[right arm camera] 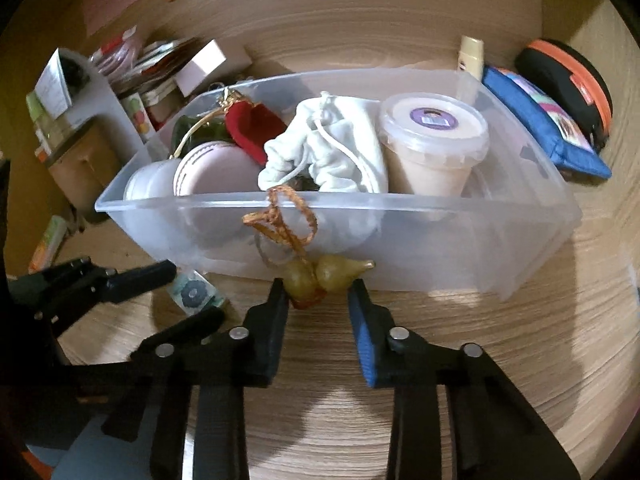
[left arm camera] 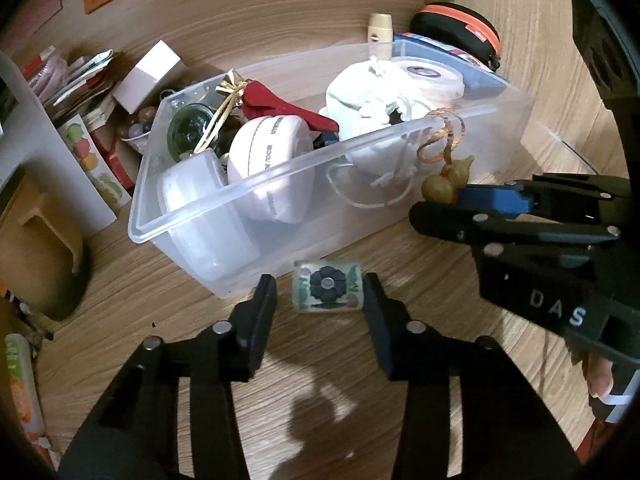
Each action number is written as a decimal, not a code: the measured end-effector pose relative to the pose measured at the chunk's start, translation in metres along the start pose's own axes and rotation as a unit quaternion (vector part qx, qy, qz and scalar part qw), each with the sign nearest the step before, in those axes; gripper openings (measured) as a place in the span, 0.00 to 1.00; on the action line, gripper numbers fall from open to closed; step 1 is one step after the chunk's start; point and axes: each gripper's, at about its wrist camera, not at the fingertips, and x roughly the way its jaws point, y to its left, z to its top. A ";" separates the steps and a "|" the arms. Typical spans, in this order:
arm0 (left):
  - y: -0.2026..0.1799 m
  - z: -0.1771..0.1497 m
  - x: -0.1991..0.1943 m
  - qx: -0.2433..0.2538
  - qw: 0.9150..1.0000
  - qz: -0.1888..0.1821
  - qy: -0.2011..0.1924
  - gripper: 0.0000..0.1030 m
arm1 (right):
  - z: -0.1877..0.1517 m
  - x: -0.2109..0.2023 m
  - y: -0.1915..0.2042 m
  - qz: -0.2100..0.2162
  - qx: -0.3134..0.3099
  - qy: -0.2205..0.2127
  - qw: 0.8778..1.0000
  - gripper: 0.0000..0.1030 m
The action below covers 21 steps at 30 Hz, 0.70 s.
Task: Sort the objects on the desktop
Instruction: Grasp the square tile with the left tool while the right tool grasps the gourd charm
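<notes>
Wood-grain desk (left arm camera: 140, 280): clear bin (left arm camera: 280, 160). Left gripper (left arm camera: 326, 292) narrowed around patterned block (left arm camera: 327, 291), contact unclear; right gripper (right arm camera: 320, 286) clamped on gourd charm (right arm camera: 320, 276).

1. The way ahead was blocked by the clear plastic bin (right arm camera: 460, 240), crowded with a white pouch (right arm camera: 332, 148) and a lidded tub (right arm camera: 432, 140).
2. Bare wooden desk (right arm camera: 520, 340) was left free in front of it on the right.
3. The left rear corner was filled by stacked clutter (left arm camera: 100, 92).
4. The gap before the bin was occupied by a small patterned block (left arm camera: 327, 291).
</notes>
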 end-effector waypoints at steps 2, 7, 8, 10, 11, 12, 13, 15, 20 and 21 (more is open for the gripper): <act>0.001 0.000 0.000 -0.002 1.000 -0.003 0.000 0.33 | 0.000 -0.001 -0.001 0.001 0.003 -0.003 1.000 0.21; 0.004 0.000 -0.003 -0.010 1.000 0.000 -0.007 0.32 | -0.001 -0.006 0.001 0.003 -0.002 -0.015 1.000 0.16; 0.005 -0.001 -0.005 -0.012 1.000 0.001 -0.012 0.32 | -0.001 -0.007 0.001 0.005 -0.002 -0.017 1.000 0.16; 0.006 -0.001 -0.009 -0.014 1.000 0.003 -0.022 0.32 | -0.001 -0.010 -0.001 0.009 -0.002 -0.021 1.000 0.15; 0.006 -0.001 -0.011 -0.015 1.000 0.006 -0.027 0.32 | -0.002 -0.012 -0.001 0.011 -0.002 -0.024 1.000 0.15; 0.007 -0.002 -0.013 -0.016 0.999 0.010 -0.031 0.32 | -0.002 -0.014 -0.001 0.014 -0.002 -0.027 1.000 0.15; 0.007 -0.003 -0.015 -0.016 0.999 0.013 -0.034 0.32 | -0.003 -0.015 -0.001 0.016 -0.003 -0.028 0.999 0.15; 0.007 -0.005 -0.018 -0.015 0.999 0.018 -0.040 0.32 | -0.005 -0.019 0.000 0.018 -0.006 -0.032 0.999 0.15; 0.007 -0.009 -0.027 -0.021 0.998 0.021 -0.053 0.32 | -0.007 -0.028 0.003 0.017 -0.014 -0.049 0.999 0.15; 0.008 -0.010 -0.029 -0.024 0.998 0.019 -0.055 0.32 | -0.007 -0.030 0.003 0.020 -0.015 -0.050 0.998 0.15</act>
